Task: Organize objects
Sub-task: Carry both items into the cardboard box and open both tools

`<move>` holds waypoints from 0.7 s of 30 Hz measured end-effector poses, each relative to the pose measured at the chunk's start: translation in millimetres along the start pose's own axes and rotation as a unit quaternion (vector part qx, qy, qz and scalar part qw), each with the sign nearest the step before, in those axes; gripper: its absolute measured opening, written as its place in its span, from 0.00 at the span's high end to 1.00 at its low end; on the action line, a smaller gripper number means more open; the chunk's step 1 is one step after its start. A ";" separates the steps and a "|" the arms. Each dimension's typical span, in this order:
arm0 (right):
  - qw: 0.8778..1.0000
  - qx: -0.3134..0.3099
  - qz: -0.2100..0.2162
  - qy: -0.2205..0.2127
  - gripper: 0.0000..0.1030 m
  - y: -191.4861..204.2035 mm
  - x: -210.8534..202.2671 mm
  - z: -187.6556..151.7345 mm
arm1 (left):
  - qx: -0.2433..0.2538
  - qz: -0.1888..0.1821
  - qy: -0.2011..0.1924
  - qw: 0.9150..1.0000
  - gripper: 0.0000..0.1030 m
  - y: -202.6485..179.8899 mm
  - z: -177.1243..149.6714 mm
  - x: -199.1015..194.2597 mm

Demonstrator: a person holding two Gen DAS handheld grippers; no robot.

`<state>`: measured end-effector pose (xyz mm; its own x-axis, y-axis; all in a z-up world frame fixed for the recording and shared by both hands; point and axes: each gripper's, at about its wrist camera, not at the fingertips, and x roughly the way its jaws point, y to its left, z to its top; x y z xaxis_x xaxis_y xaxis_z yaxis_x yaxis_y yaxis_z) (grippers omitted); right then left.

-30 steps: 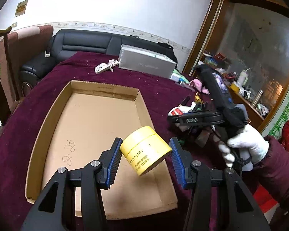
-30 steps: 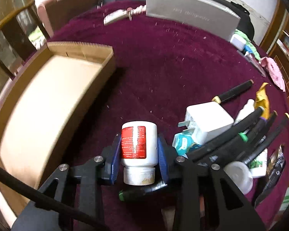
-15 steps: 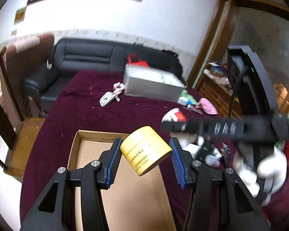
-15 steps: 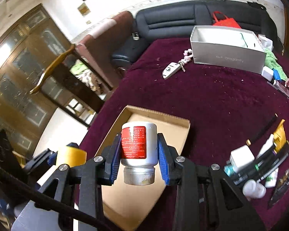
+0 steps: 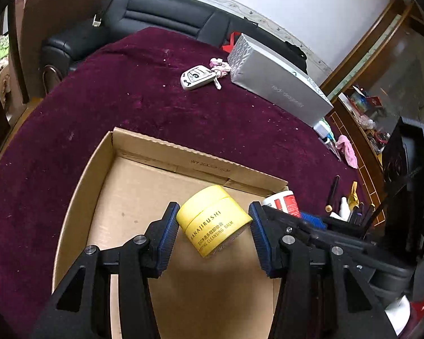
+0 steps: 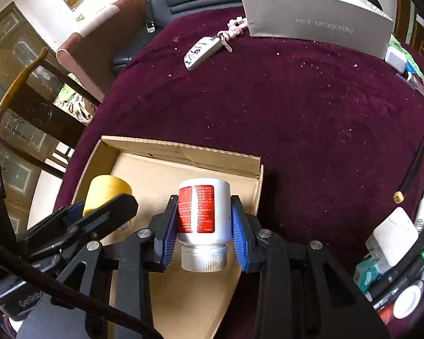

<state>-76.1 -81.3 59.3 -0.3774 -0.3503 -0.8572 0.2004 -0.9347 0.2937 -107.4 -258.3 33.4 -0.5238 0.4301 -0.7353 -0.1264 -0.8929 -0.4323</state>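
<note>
My left gripper (image 5: pixel 213 227) is shut on a yellow cleansing-balm jar (image 5: pixel 213 223), tilted, above the shallow cardboard box (image 5: pixel 144 152). My right gripper (image 6: pixel 202 227) is shut on a white bottle with a red label (image 6: pixel 202 212), cap toward the camera, held over the box's right side (image 6: pixel 181 149). The left gripper with the yellow jar (image 6: pixel 106 192) shows at left in the right wrist view. The bottle's top (image 5: pixel 281 202) shows beside the left gripper's right finger.
The box lies on a round table with a maroon cloth (image 5: pixel 132 84). A grey shoe box (image 5: pixel 279 84) and a white key fob (image 5: pixel 198 77) lie at the far side. Pens, a charger and small bottles (image 6: pixel 401 231) are piled at right. A sofa and chairs stand behind.
Both grippers have come down and closer together over the cardboard box, each still holding its object. The right gripper carried the bottle from the pile over the box's right side.
</note>
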 end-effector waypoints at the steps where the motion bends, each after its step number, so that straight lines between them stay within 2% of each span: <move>1: 1.000 0.000 -0.004 -0.003 0.69 -0.3 1.3 0.0 | -0.004 -0.003 0.000 1.000 0.57 1.9 -0.6 2.0; 4: 1.000 0.002 -0.007 -0.010 0.69 -1.1 3.0 2.3 | -0.017 -0.016 -0.003 1.000 0.57 7.0 2.9 2.3; 9: 1.000 0.000 -0.008 -0.007 0.69 0.3 9.4 2.7 | -0.048 -0.015 -0.007 0.999 0.58 14.0 4.1 9.7; 15: 1.000 0.004 -0.010 -0.010 0.69 -0.5 10.9 3.9 | -0.078 -0.041 -0.005 0.996 0.55 19.0 3.3 15.0; 18: 1.000 0.003 -0.009 -0.018 0.68 -2.0 6.2 5.7 | -0.093 -0.059 -0.010 0.994 0.43 20.4 2.8 14.2; 21: 0.999 0.007 -0.015 -0.035 0.61 -4.6 -5.9 7.7 | -0.112 -0.081 -0.014 0.990 0.41 20.6 3.3 7.7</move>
<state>-81.8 -75.5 66.3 -0.4457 -0.3246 -0.8342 0.1759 -0.9455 0.2739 -116.8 -273.8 20.5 -0.5359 0.5589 -0.6328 -0.0231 -0.7589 -0.6508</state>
